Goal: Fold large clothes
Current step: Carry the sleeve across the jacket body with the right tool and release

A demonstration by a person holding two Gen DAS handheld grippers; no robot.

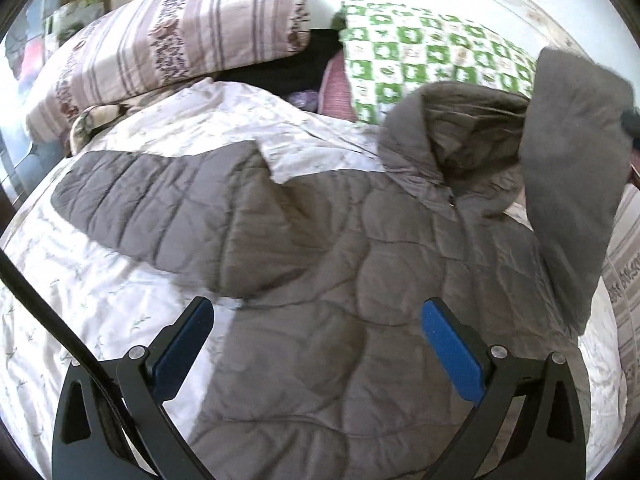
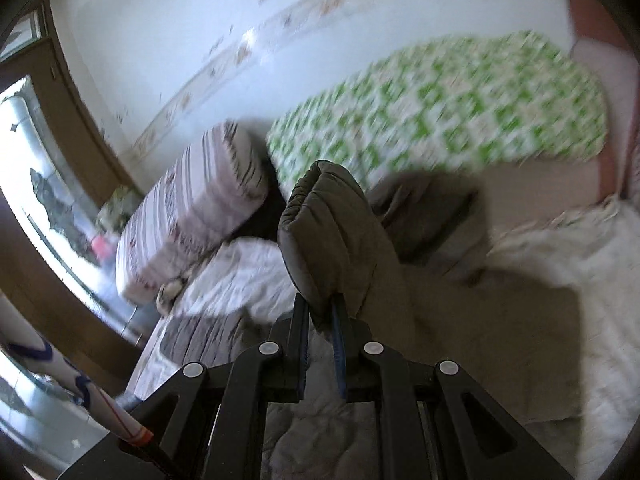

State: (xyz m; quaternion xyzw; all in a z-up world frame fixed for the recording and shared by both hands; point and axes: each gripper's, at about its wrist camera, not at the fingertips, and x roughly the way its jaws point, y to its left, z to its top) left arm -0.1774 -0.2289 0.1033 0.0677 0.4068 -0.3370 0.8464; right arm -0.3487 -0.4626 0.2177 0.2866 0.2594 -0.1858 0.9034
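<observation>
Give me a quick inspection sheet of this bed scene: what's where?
Surface: bed sheet, white, wrinkled.
Job's things: grey quilted jacket spread on the bed; one sleeve lifted.
Clutter: striped pillow, green checked pillow, dark cloth between them.
Grippers: left tool open, empty, above the jacket; right tool shut on the sleeve.
Cables: black strap by the left tool.
Surroundings: white wall, window.

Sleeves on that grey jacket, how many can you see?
2. One sleeve lies flat on the bedspread, stretched leftward; the other sleeve is lifted, pinched in the right gripper. None seems hidden.
</observation>
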